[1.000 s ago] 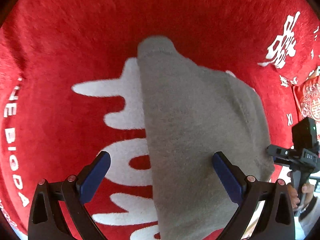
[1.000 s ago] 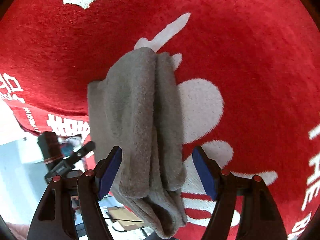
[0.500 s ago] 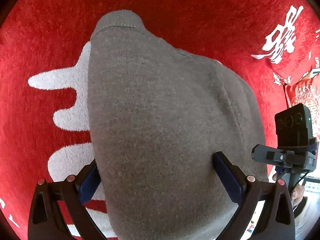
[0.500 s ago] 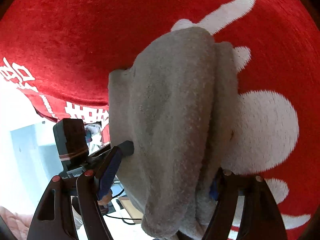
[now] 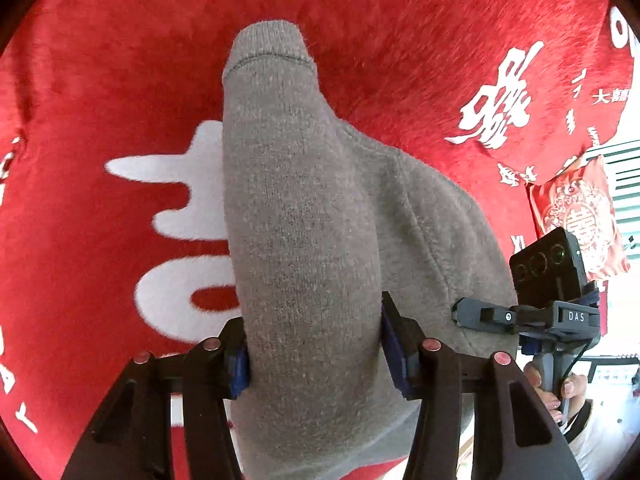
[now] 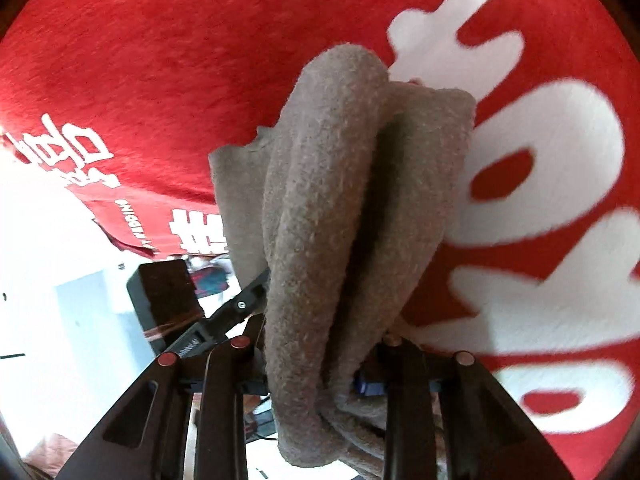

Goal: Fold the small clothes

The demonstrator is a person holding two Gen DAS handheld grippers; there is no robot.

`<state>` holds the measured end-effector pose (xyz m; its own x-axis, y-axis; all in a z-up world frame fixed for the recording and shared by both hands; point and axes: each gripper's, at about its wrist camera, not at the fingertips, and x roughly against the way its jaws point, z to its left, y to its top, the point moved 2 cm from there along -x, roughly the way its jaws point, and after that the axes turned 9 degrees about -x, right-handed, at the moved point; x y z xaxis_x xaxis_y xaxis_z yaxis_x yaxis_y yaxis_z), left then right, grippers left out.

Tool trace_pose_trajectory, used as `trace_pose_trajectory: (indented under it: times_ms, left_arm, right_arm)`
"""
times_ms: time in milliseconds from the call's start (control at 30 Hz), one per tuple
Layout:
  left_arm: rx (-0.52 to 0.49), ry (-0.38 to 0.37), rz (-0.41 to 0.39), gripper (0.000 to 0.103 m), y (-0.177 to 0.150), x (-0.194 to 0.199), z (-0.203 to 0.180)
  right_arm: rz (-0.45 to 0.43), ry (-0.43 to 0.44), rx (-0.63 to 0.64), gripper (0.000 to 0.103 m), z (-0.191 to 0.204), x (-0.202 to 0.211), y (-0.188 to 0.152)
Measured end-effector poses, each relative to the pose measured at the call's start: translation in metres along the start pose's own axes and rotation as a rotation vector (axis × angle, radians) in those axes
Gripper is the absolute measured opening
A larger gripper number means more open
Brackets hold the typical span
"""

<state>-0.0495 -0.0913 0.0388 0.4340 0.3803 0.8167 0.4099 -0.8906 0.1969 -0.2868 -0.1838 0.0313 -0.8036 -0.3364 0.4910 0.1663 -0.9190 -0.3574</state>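
A small grey knit garment (image 5: 312, 216) fills the middle of the left wrist view, its ribbed cuff pointing away over the red cloth. My left gripper (image 5: 316, 344) has its jaws closing, and the blue pads (image 5: 394, 356) press the bunched fabric from both sides. In the right wrist view the same grey garment (image 6: 340, 208) hangs in thick folds. My right gripper (image 6: 320, 368) is closing too, its fingers squeezing the bundle; the pads are mostly hidden by fabric. The right gripper's body (image 5: 548, 296) shows at the right edge of the left wrist view.
A red plush cloth with white lettering (image 5: 120, 80) covers the surface under the garment. Its edge runs along the left side (image 6: 132, 216) of the right wrist view, with a pale floor beyond. A person's hand (image 5: 560, 388) holds the right gripper's handle.
Both grippers went from wide open around the garment to closed on it. The garment is now bunched narrower and lifted off the red cloth at the near end.
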Motion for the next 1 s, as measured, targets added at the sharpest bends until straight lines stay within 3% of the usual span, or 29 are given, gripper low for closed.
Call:
trace_pose_trajectory:
  times_ms: [167,367,467,500,533,633,733,800,900,933,967,1000]
  left_arm:
    - [0.019,-0.001,-0.027,0.054,-0.024,0.041,0.012]
    - [0.043,0.087,-0.006,0.055,-0.069,0.072,0.050]
    - [0.081,0.145,0.023,0.055,-0.094,0.069,0.078]
    - [0.105,0.167,0.046,0.055,-0.102,0.065,0.090]
    - [0.124,0.187,0.062,0.055,-0.109,0.063,0.096]
    - [0.150,0.157,0.019,0.055,-0.117,0.078,0.106]
    - [0.117,0.213,-0.029,0.055,-0.119,0.100,0.111]
    - [0.114,0.257,-0.050,0.055,-0.116,0.109,0.114]
    - [0.131,0.293,-0.066,0.055,-0.113,0.112,0.124]
    - [0.136,0.292,-0.062,0.055,-0.113,0.109,0.127]
    - [0.138,0.292,-0.059,0.055,-0.113,0.107,0.128]
    - [0.136,0.292,-0.056,0.055,-0.112,0.104,0.128]
  right_arm:
    - [0.038,0.020,0.016,0.031,0.018,-0.022,-0.032]
    - [0.100,-0.049,0.042,0.031,0.011,-0.073,-0.056]
    - [0.110,-0.198,0.091,0.034,0.004,-0.107,-0.061]
    - [0.101,-0.285,0.125,0.035,0.005,-0.116,-0.063]
    - [0.083,-0.330,0.153,0.041,0.007,-0.116,-0.064]
    - [0.001,-0.433,0.218,0.068,0.020,-0.101,-0.069]
    - [-0.113,-0.528,0.254,0.068,0.027,-0.075,-0.073]
    - [-0.169,-0.498,0.251,0.062,0.031,-0.060,-0.077]
    - [-0.156,-0.443,0.204,0.052,0.025,-0.062,-0.069]
    - [-0.137,-0.417,0.186,0.042,0.024,-0.067,-0.066]
    - [-0.115,-0.400,0.164,0.020,0.020,-0.071,-0.061]
    - [-0.095,-0.398,0.148,0.008,0.018,-0.076,-0.060]
